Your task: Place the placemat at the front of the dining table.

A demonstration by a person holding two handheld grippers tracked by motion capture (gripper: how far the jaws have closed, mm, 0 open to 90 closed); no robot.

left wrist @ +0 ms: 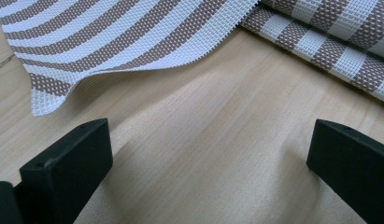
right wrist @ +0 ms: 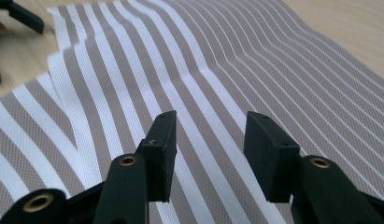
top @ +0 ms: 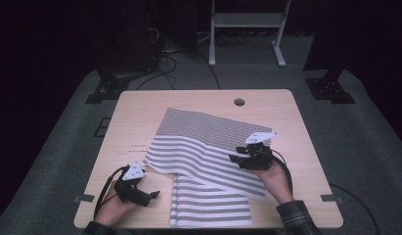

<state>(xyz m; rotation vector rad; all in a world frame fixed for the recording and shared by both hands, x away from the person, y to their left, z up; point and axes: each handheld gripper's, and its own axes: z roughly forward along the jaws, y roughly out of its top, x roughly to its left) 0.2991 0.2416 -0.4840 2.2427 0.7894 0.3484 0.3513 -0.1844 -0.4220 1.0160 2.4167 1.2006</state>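
Table (top: 140, 105): light wood, rounded corners, small cable hole (top: 239, 102) near the far edge.

Striped cloth (top: 208, 142): woven, brown and white, lying across the middle of the table and reaching the near edge. It looks partly folded. An upper layer runs at a slant from far centre toward the near right, and overlaps a lower layer that lies square to the near edge. Stripes narrow toward the far side. The slanted edges do not line up with the lower layer, so I judge the fold as begun but not squared.

Left gripper (top: 152, 196): near left, resting on bare wood just beside the cloth's left edge. Jaws wide apart, nothing between them. In the left gripper view a loose cloth corner (left wrist: 42, 100) lifts slightly off the wood just ahead of it.

Right gripper (top: 234, 158): over the right part of the upper layer. Jaws moderately apart, empty; striped fabric lies flat beneath them.

Status: neither gripper grips cloth. Remaining, by my estimate: take a corner or edge, align the layers, flatten.
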